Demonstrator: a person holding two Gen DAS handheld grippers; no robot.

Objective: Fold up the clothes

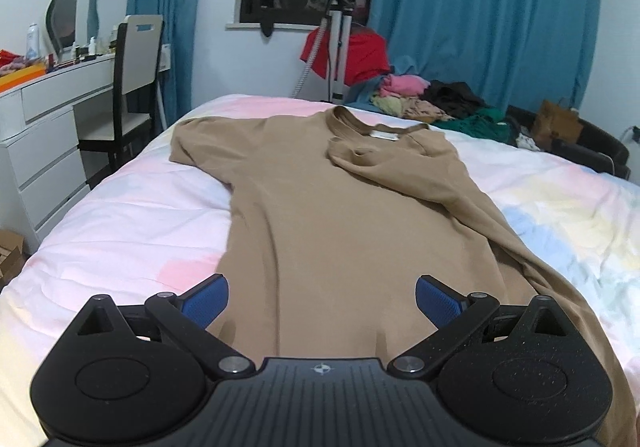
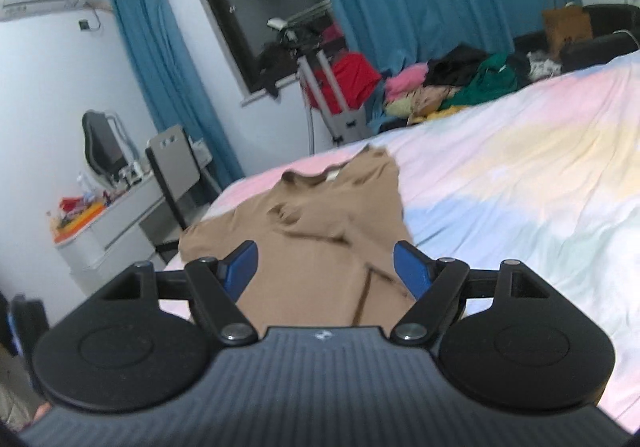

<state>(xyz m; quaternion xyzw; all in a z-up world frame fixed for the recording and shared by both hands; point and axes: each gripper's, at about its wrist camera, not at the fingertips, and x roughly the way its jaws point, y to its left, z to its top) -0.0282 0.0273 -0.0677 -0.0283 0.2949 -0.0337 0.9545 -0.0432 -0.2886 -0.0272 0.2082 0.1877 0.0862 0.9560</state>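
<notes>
My left gripper (image 1: 322, 301) hangs right over the hem end of the tan t-shirt (image 1: 340, 215), jaws spread wide, holding nothing. My right gripper (image 2: 326, 267) is the same, wide open and empty over the shirt. The shirt lies flat on the pastel bed (image 1: 120, 215), one sleeve folded in over its chest, collar (image 1: 360, 125) at the shirt's far end.

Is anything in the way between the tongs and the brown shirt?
Nothing visible. The brown shirt lies on the bed, and both the left tongs and right tongs are open right above its near end.
</notes>
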